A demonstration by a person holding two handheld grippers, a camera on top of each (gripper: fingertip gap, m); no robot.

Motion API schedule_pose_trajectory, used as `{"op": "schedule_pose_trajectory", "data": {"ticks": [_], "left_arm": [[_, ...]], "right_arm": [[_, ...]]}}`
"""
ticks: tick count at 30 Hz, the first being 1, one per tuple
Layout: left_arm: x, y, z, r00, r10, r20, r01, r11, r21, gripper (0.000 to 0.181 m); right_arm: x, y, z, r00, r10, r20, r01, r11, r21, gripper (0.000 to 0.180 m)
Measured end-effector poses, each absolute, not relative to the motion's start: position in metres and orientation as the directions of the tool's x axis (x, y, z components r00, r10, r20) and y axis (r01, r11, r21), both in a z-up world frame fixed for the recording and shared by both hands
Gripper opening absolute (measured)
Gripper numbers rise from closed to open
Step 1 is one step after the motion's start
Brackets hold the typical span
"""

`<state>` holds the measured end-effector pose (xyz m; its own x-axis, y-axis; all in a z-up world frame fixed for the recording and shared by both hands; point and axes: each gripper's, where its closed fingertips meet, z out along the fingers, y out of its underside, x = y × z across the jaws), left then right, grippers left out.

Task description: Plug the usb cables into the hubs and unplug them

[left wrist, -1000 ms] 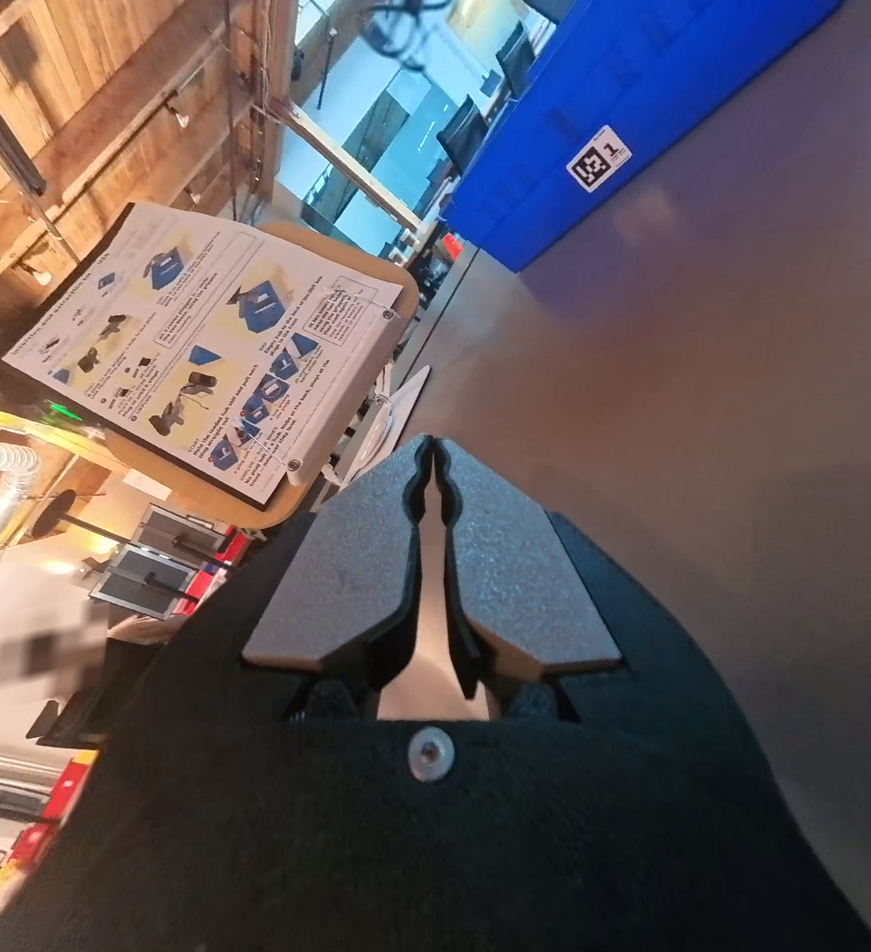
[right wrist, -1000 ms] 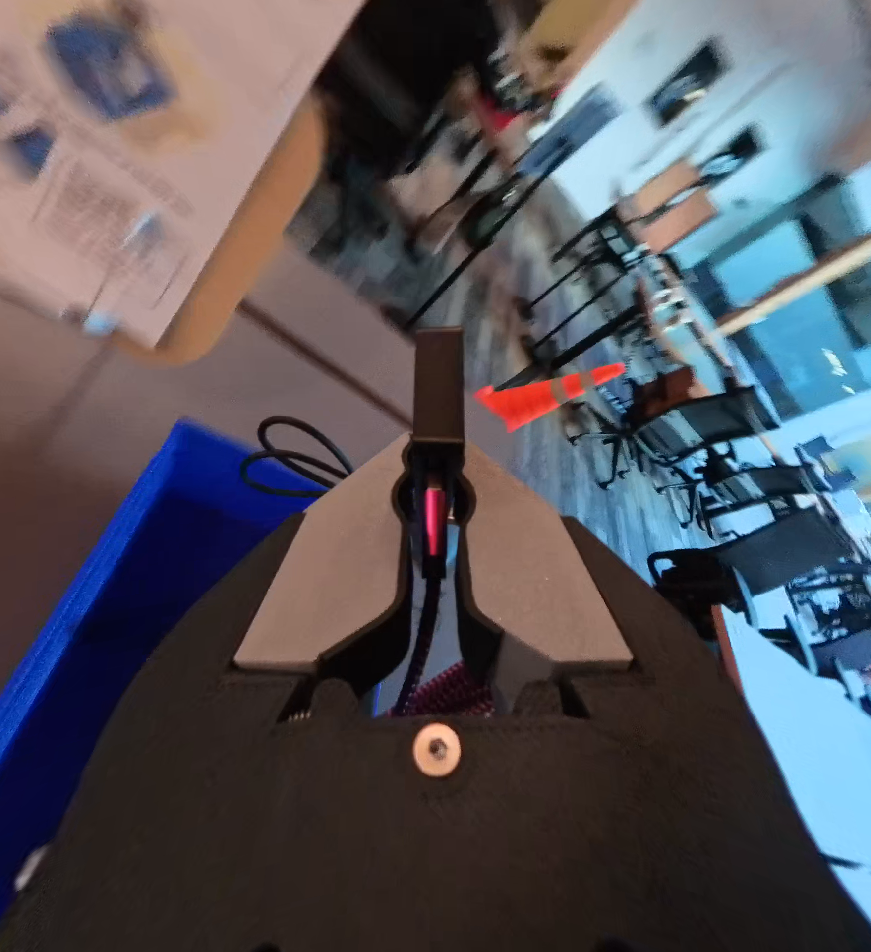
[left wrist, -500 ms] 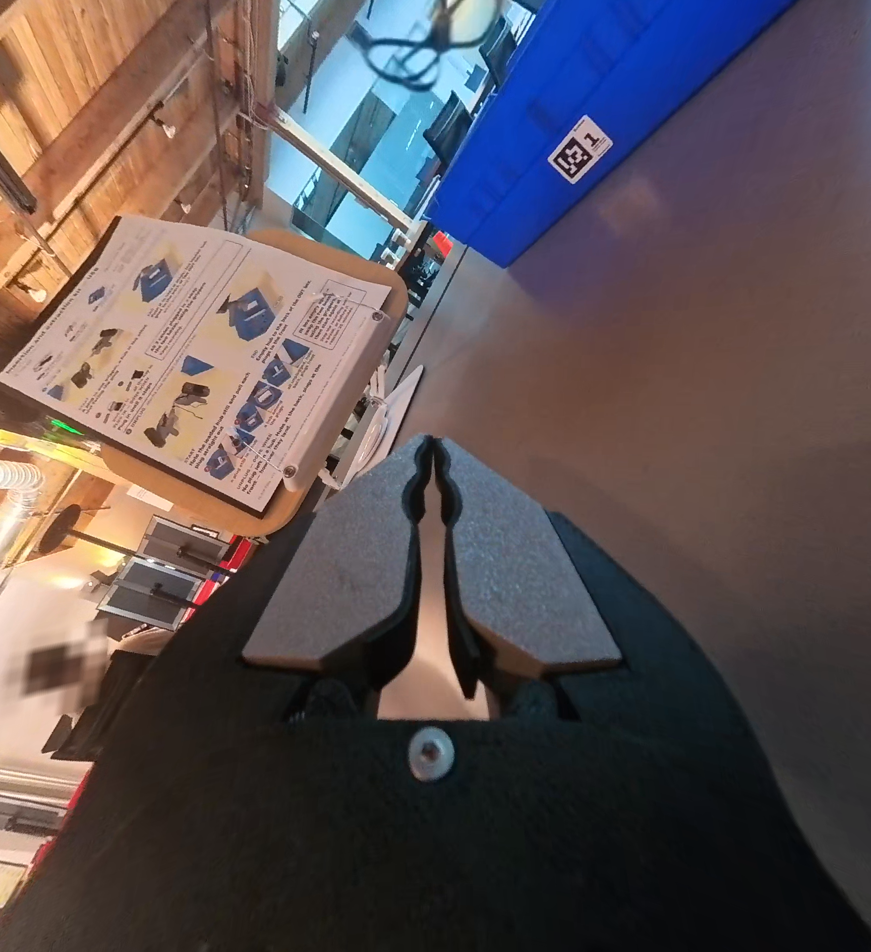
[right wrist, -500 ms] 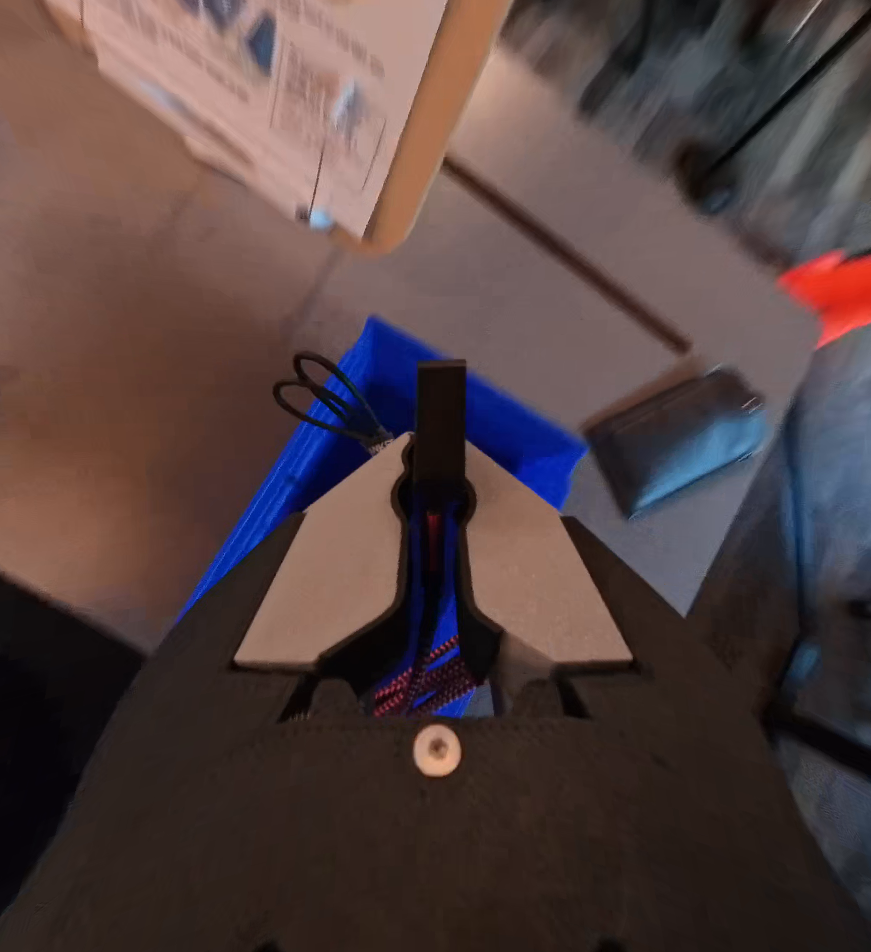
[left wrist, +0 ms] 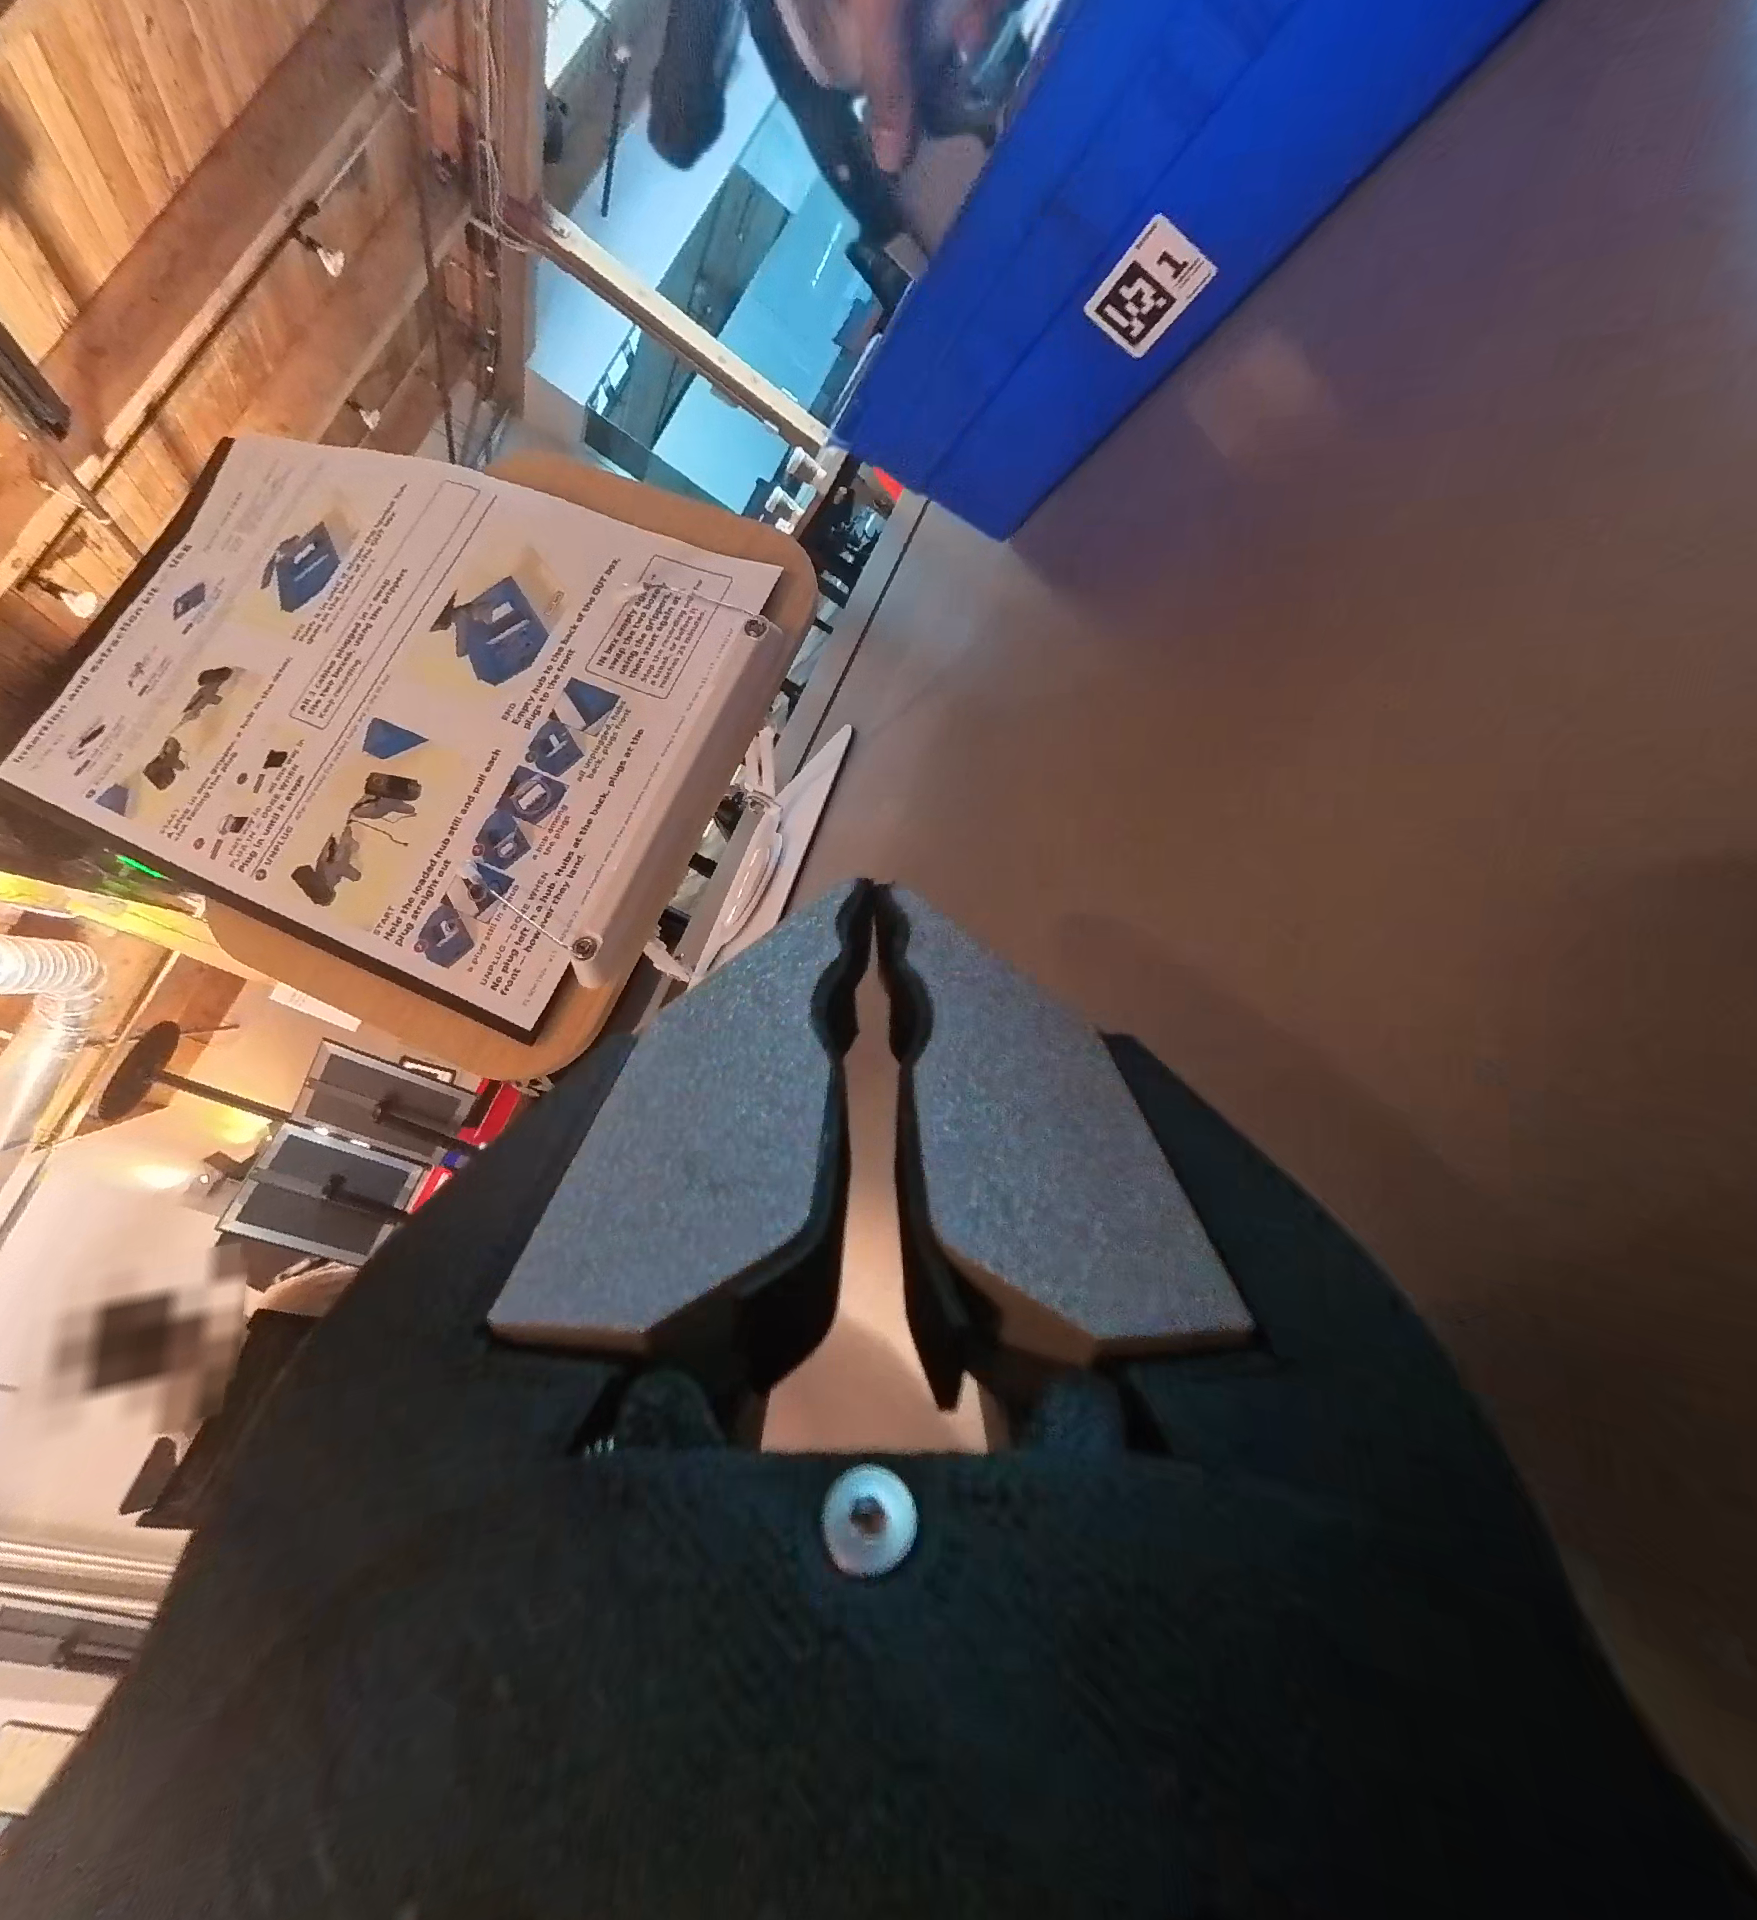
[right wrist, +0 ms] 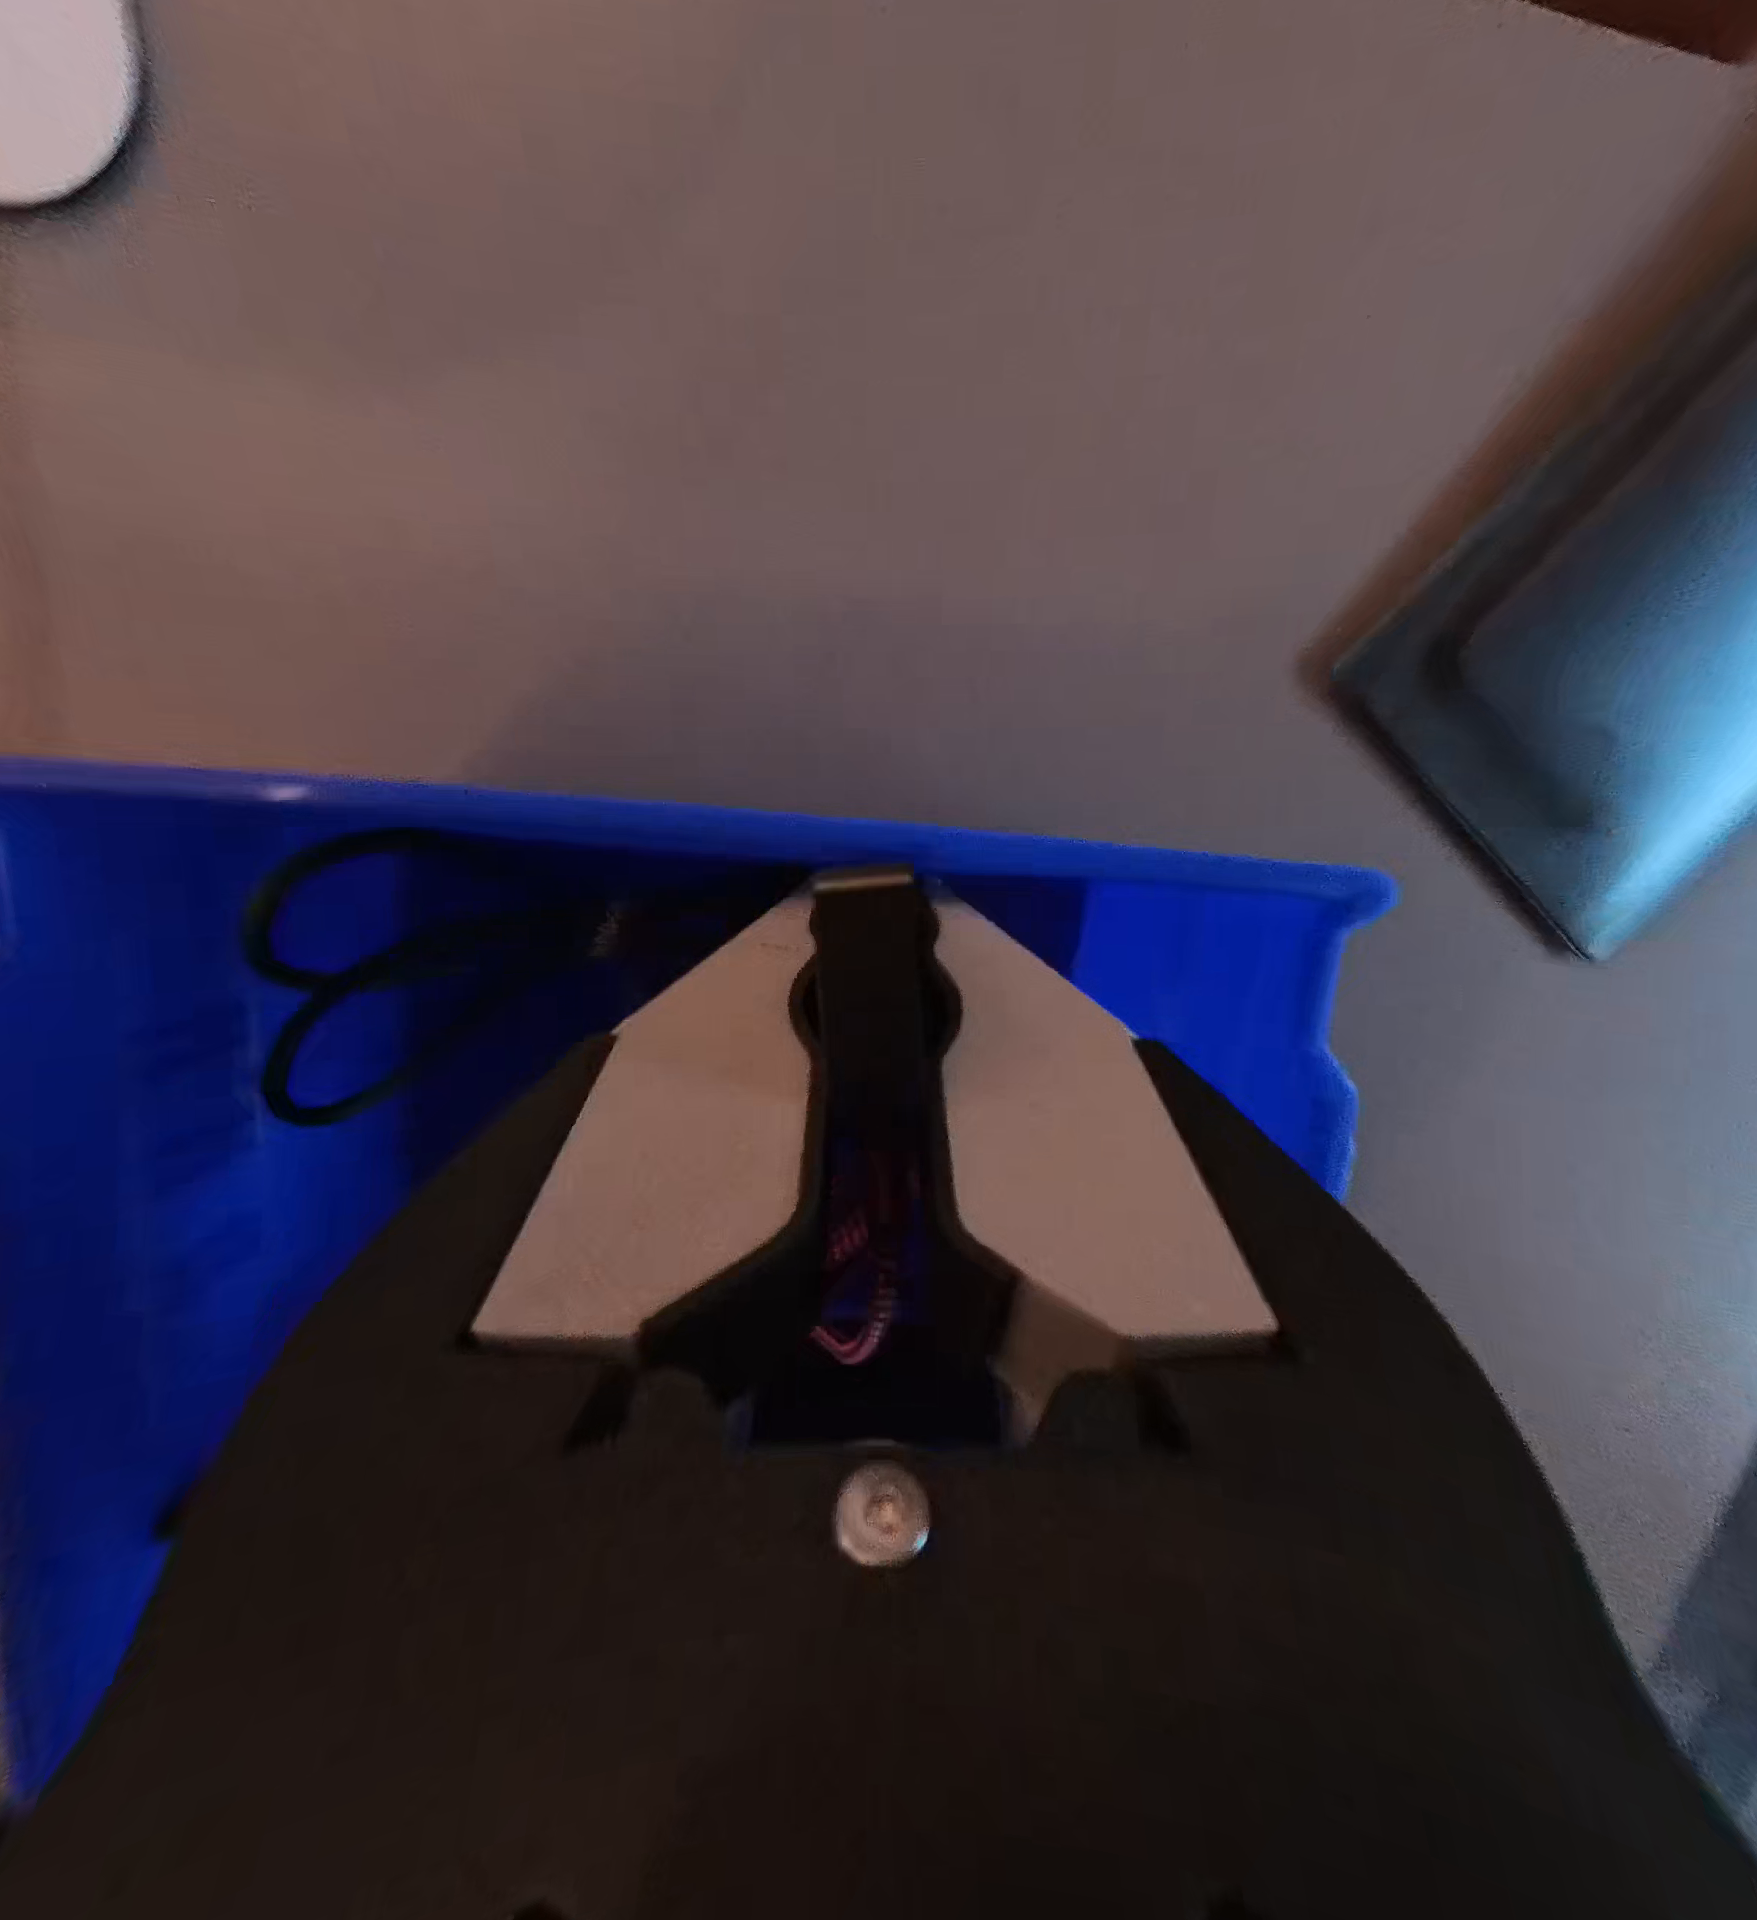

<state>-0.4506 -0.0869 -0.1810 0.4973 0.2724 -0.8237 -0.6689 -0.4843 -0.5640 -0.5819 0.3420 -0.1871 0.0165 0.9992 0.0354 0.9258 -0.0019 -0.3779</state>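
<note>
Now you are swinging the right gripper (right wrist: 869, 914), clamped on the black USB plug with its red-and-black braided cable (right wrist: 858, 1236), down over the blue plastic bin (right wrist: 1217, 966), black coil (right wrist: 334, 997) at ten o'clock, likely for dropping off, while your left gripper (left wrist: 869, 920) is idling pinched together, empty.

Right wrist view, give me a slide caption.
Right gripper shut on black USB plug above blue plastic bin.

Left view sharp, warm lamp glare; right view dim, motion-blurred.
</note>
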Motion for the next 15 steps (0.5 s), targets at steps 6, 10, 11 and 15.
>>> {"op": "schedule_pose_trajectory", "data": {"ticks": [6, 10, 11, 15], "left_arm": [[-0.45, -0.086, -0.182, 0.495, 0.267, -0.827, -0.672, -0.485, -0.559, 0.0], [-0.45, -0.086, -0.181, 0.501, 0.27, -0.823, -0.668, -0.484, -0.565, 0.0], [-0.451, -0.086, -0.182, 0.5, 0.267, -0.824, -0.669, -0.486, -0.563, 0.0], [-0.45, -0.085, -0.184, 0.492, 0.255, -0.832, -0.671, -0.498, -0.549, 0.0]], "right_arm": [[-0.545, 0.367, -0.172, -0.141, 0.968, 0.206, 0.936, 0.198, -0.29, 0.042], [-0.525, 0.386, -0.135, -0.112, 0.947, 0.3, 0.926, 0.209, -0.313, 0.037], [-0.52, 0.39, -0.126, -0.103, 0.939, 0.327, 0.92, 0.215, -0.328, 0.033], [-0.508, 0.333, -0.087, -0.127, 0.981, 0.147, 0.789, 0.189, -0.584, 0.03]]}}
